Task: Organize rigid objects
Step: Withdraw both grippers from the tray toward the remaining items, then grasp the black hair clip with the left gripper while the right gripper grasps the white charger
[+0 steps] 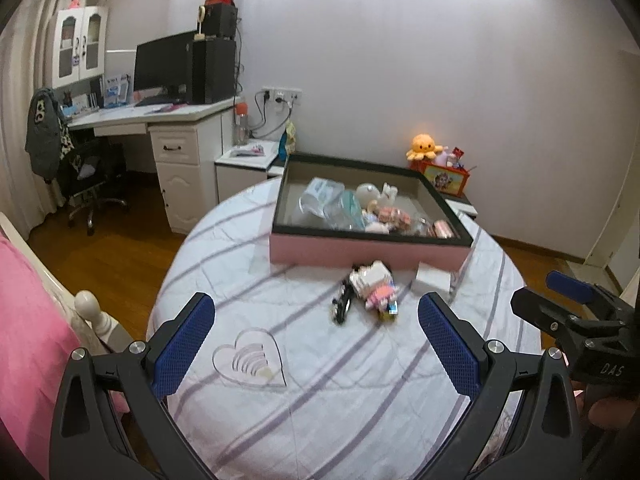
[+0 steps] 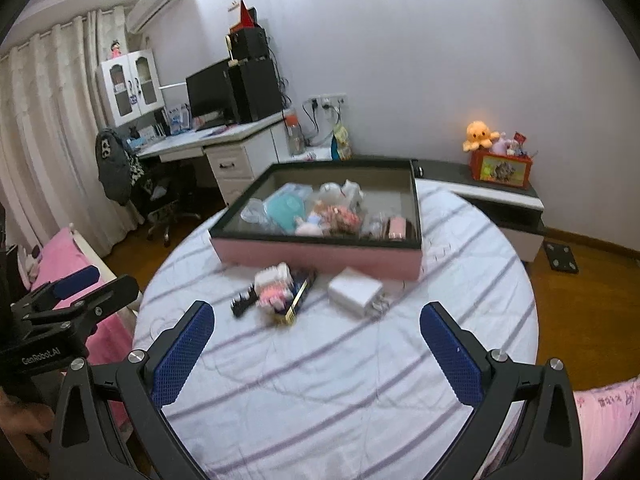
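A pink box [image 1: 360,254] with a black rim sits on the striped bedsheet and holds several toys and packets; it also shows in the right wrist view [image 2: 320,258]. In front of it lie a pink-and-white block figure [image 1: 374,286] [image 2: 274,282], a black comb-like piece [image 1: 342,304] [image 2: 242,304], a small dark flat box [image 2: 300,294] and a white charger [image 2: 356,290] [image 1: 432,280]. My left gripper [image 1: 316,344] is open and empty, near the figure. My right gripper [image 2: 316,350] is open and empty, short of these objects.
A clear heart-shaped piece [image 1: 252,360] lies on the sheet by my left gripper. A white desk [image 1: 160,120] with a monitor stands back left. A low cabinet [image 2: 500,200] with a red toy box stands back right. A pink cover [image 1: 28,320] lies at left.
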A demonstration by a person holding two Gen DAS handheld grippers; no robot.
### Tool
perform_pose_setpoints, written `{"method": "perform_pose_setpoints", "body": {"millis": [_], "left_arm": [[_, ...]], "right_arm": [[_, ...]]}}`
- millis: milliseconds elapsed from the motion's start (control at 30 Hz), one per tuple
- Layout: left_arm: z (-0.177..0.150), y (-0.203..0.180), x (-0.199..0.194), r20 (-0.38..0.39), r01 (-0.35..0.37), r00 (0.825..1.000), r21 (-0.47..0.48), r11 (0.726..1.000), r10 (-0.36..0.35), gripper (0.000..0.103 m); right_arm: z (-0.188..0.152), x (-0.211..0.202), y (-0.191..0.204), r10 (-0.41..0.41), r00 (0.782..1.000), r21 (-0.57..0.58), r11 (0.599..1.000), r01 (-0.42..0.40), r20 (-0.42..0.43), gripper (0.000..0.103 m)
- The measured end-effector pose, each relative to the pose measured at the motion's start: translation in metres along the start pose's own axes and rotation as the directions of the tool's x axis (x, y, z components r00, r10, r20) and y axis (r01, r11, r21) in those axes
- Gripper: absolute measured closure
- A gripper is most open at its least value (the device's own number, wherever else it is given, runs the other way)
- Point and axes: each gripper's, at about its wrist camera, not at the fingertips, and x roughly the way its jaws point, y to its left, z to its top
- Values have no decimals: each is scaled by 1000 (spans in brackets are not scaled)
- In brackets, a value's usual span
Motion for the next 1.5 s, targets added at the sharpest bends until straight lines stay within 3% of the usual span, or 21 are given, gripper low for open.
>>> {"method": "perform_pose_setpoints", "body": {"millis": [600,1067,1333,1500], "left_arm": [[-8,-3,16,-29,-23,999,31,999,24,0],[-15,-9,103,-163,-41,984,145,989,65,2],[-19,-18,154,-270,-6,961,204,979,62,10],[-13,-20,168,-291,24,956,221,975,42,11]], "right_arm": [[3,5,-12,-26,1000,13,1000,26,-15,0],[8,67,-39,-79,988,23,996,83,-130,0],[5,116,-53,-76,972,25,996,84,-221,0],[4,138,-57,-61,966,24,997,69,-252,0]]}}
